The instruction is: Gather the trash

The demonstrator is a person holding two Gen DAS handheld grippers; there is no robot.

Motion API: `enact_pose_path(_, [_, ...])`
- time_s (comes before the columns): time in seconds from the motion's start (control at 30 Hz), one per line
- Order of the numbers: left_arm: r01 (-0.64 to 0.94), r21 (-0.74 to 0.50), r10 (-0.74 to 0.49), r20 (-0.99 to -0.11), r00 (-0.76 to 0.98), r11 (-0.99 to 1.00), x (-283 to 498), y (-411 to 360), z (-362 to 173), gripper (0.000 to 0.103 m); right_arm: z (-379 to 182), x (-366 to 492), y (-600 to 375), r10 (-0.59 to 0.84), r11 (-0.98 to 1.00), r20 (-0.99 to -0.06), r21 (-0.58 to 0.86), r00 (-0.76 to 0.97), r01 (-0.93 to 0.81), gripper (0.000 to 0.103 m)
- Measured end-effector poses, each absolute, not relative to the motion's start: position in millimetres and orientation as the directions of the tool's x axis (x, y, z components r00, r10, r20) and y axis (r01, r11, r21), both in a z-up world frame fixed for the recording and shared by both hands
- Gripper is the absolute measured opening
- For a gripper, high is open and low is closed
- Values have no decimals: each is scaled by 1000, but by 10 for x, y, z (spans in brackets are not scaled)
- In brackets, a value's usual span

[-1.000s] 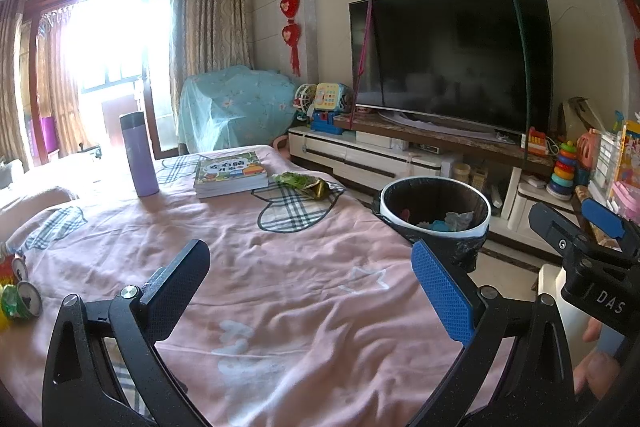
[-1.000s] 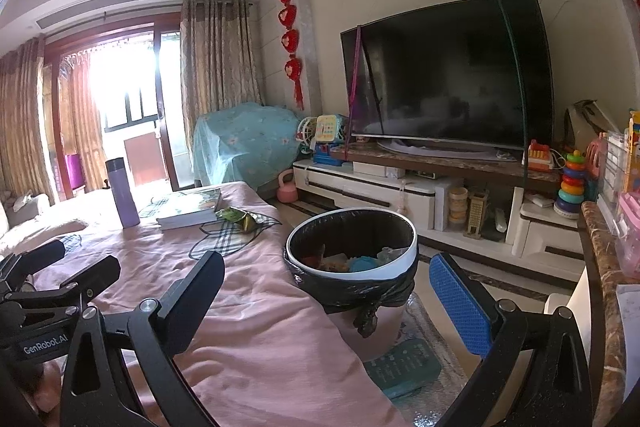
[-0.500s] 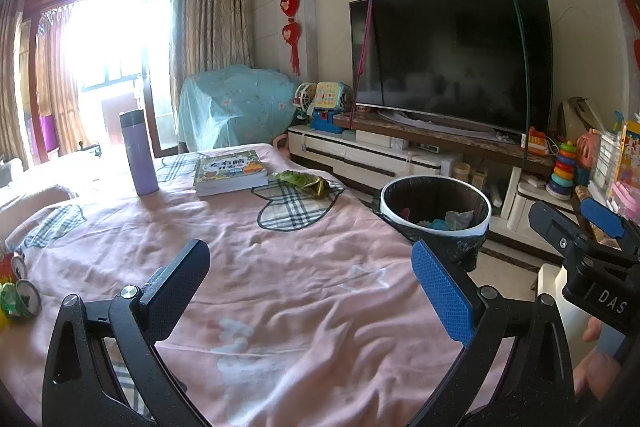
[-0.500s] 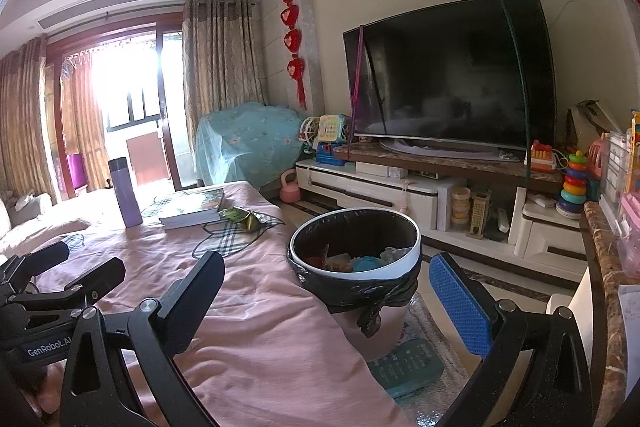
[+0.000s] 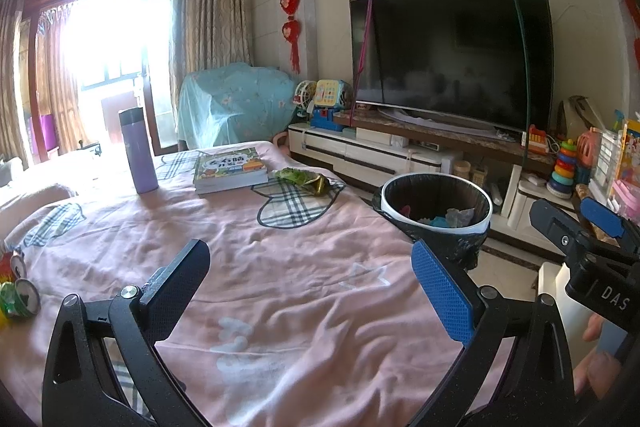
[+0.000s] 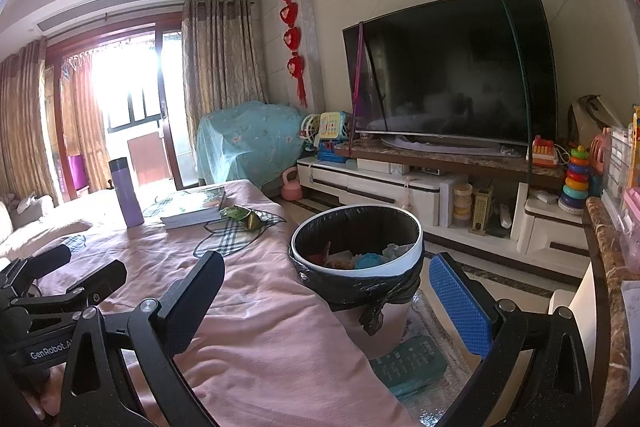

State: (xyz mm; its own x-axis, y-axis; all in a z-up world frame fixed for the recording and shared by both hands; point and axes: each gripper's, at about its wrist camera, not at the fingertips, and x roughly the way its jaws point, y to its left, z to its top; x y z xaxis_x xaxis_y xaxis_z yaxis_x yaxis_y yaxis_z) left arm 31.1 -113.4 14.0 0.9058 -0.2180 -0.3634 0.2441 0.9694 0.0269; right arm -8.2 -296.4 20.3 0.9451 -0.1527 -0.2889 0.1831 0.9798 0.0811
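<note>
pink cloth covers the desk (image 5: pixel 320 287); left hand-held gripper (image 5: pixel 308 291) and right hand-held gripper (image 6: pixel 324 291) gape wide, empty, wrapper (image 5: pixel 306 179) beside book (image 5: pixel 230 169).

The cloth (image 5: pixel 304 291) is pale pink, with grey-and-white plaid patches outlined in black and faint white marks; the flask (image 5: pixel 138 151) is lilac with a dark cap; the book (image 5: pixel 229 169) has a green, orange and white cover; the wrapper (image 5: pixel 306 179) is green with a gold inside; the bin (image 6: pixel 356 255) is white-rimmed and lined with a black bag; the crushed cans (image 5: pixel 18 297) are green and red; each gripper frame is black, with one blue textured pad (image 5: pixel 442 297).
</note>
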Motion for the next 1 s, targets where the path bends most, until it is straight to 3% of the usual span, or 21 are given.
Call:
enact_pose_path(0.63, [243, 25, -216, -372, 903, 970, 335, -1113, 61, 103, 129, -59, -2927, -145, 980, -302, 86, 942, 179, 103])
enact_pose_path(1.0, [241, -4, -219, -429, 876, 971, 480, -1030, -16, 103, 66, -25, -2895, -135, 977, -317, 113, 939, 179, 103])
